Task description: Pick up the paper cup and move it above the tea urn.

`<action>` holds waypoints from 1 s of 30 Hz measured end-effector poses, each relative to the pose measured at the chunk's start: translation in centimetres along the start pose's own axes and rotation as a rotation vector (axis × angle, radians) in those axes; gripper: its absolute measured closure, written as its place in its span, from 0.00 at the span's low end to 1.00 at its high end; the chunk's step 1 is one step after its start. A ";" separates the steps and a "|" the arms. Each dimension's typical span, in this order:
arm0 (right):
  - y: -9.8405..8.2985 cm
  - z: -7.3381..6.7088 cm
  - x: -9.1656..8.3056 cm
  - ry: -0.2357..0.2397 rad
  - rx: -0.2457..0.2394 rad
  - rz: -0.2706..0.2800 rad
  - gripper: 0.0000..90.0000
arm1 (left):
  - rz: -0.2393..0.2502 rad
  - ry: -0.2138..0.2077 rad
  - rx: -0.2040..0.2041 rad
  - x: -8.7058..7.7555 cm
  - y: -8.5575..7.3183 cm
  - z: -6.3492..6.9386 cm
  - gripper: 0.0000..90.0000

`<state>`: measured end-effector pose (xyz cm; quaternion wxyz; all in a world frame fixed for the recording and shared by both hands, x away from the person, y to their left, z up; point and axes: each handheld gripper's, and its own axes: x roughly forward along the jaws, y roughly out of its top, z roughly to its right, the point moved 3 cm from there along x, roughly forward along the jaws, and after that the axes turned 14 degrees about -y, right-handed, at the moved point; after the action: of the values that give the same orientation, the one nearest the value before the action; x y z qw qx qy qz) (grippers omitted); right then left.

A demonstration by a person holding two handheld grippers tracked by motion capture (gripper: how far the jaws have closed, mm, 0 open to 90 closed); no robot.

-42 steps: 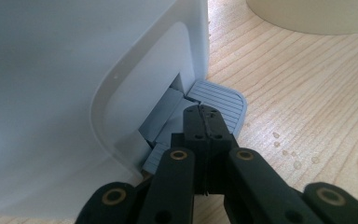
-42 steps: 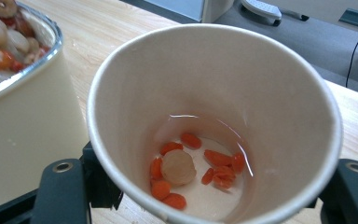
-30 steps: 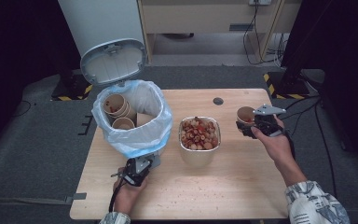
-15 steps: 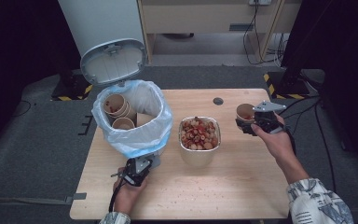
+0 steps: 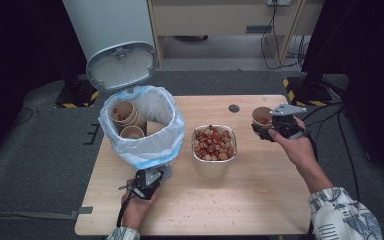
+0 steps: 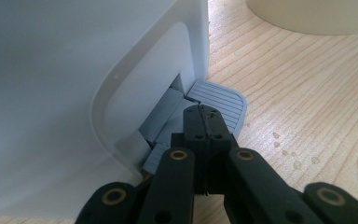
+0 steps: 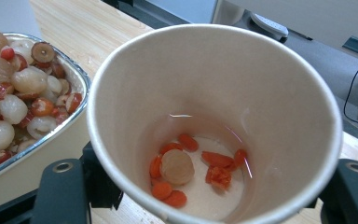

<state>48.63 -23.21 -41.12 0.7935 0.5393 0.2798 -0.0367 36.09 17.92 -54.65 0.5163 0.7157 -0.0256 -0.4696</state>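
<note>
A white pedal bin (image 5: 150, 142) lined with a pale bag stands at the table's left, its lid (image 5: 122, 65) raised. Used paper cups (image 5: 125, 112) lie inside. My left gripper (image 5: 152, 177) is shut at the bin's base, its joined tips (image 6: 204, 112) resting on the grey pedal (image 6: 223, 100) beside the bin wall (image 6: 74, 70). At the right, my right gripper (image 5: 267, 129) is shut on a paper cup (image 5: 261, 115), held upright above the table. The cup (image 7: 214, 84) holds a little liquid, orange-red bits and a pale round fruit. The black fingers (image 7: 60, 191) flank it.
A foil tray (image 5: 214, 167) heaped with pale and red fruit sits mid-table, and its rim (image 7: 81, 86) is just left of the cup. A small dark disc (image 5: 234, 108) lies near the far edge. The wooden table (image 5: 260, 200) has crumbs and droplets in front.
</note>
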 end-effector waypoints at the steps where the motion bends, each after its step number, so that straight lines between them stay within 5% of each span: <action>1: 0.2 0.0 0.0 0.001 -0.006 -0.001 0.33 | 0.000 0.000 0.000 0.0 0.0 0.0 1.00; 30: 2.6 -0.6 -0.2 0.019 -0.044 0.023 0.33 | 0.001 -0.003 -0.003 0.0 0.0 0.0 1.00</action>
<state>49.14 -21.67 -39.00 0.8028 0.5253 0.2817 -0.0161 36.11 17.95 -54.65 0.5175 0.7142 -0.0264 -0.4705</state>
